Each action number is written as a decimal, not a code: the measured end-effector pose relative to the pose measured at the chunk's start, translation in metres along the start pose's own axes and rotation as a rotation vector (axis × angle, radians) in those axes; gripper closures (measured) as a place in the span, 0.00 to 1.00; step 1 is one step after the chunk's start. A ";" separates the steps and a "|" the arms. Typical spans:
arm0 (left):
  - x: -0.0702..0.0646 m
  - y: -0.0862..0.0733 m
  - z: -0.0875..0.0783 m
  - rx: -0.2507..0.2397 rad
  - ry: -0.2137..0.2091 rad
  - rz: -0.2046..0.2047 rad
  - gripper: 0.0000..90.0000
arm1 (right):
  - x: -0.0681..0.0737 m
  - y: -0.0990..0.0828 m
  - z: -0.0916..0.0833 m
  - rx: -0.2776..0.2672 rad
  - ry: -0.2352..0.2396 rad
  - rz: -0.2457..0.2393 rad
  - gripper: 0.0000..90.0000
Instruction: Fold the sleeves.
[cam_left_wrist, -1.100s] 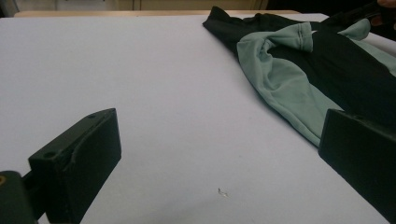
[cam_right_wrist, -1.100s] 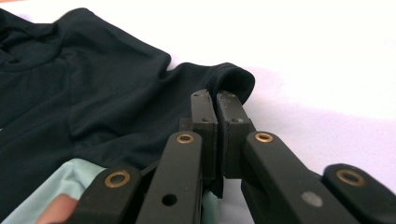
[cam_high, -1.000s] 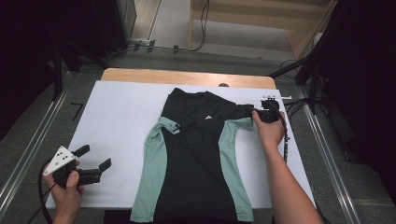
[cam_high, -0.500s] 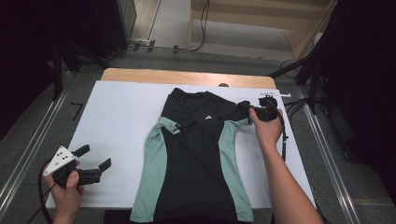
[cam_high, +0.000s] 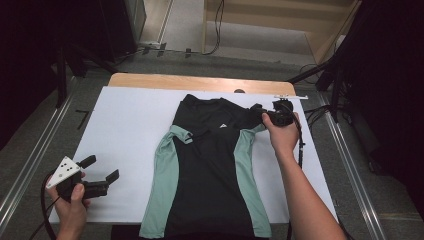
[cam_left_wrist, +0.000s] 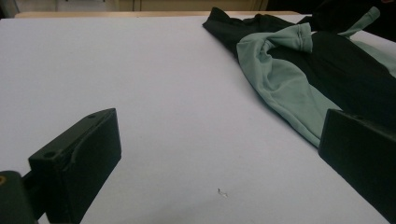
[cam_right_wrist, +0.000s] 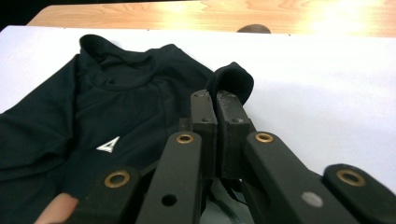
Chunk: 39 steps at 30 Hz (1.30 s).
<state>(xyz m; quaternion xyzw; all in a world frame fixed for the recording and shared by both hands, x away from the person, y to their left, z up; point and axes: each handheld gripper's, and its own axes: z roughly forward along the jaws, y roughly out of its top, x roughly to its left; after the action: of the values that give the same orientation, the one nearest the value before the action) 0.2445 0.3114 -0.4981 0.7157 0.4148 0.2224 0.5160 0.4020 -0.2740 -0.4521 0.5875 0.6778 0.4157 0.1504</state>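
A black sports shirt (cam_high: 212, 165) with mint-green side panels lies face up along the middle of the counter (cam_high: 125, 125), collar toward the far wooden edge and hem toward the person. The right tongs (cam_high: 263, 113) are clamped narrow on the black sleeve (cam_right_wrist: 229, 80) at the shirt's right shoulder, a small fold of cloth poking out above the pressed-together tips. The left tongs (cam_high: 102, 172) hover wide apart and hold nothing, over bare white counter well to the left of the shirt. The likely trouble is the thin pinch: the fabric looks smooth, slick and stretchy, so a pull across the chest could let the sleeve slide out of the tips, or drag the whole light garment sideways rather than fold it, since nothing pins the other side. A lift that goes too high could also bunch the black shoulder into an untidy heap. The green left sleeve (cam_left_wrist: 289, 39) is already rumpled and turned over on itself, which would leave a crooked fold. The shirt is soft, matte knit with a small white triangular logo (cam_right_wrist: 108, 145) on the chest; the counter cover is flat, pale and smooth, the tongs hard black blocks.
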 end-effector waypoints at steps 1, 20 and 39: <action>0.000 0.000 0.000 -0.001 0.000 -0.002 0.00 | 0.002 0.001 -0.001 -0.002 0.005 0.000 0.95; 0.000 0.000 0.001 0.003 -0.002 0.005 0.00 | 0.030 0.007 0.004 0.001 0.049 -0.044 0.95; 0.000 0.000 0.001 0.004 -0.001 0.005 0.00 | 0.045 0.007 0.011 0.013 0.068 -0.063 0.95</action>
<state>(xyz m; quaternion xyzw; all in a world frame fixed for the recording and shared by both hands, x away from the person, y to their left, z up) 0.2452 0.3103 -0.4986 0.7177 0.4135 0.2226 0.5143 0.4025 -0.2284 -0.4405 0.5524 0.7033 0.4262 0.1363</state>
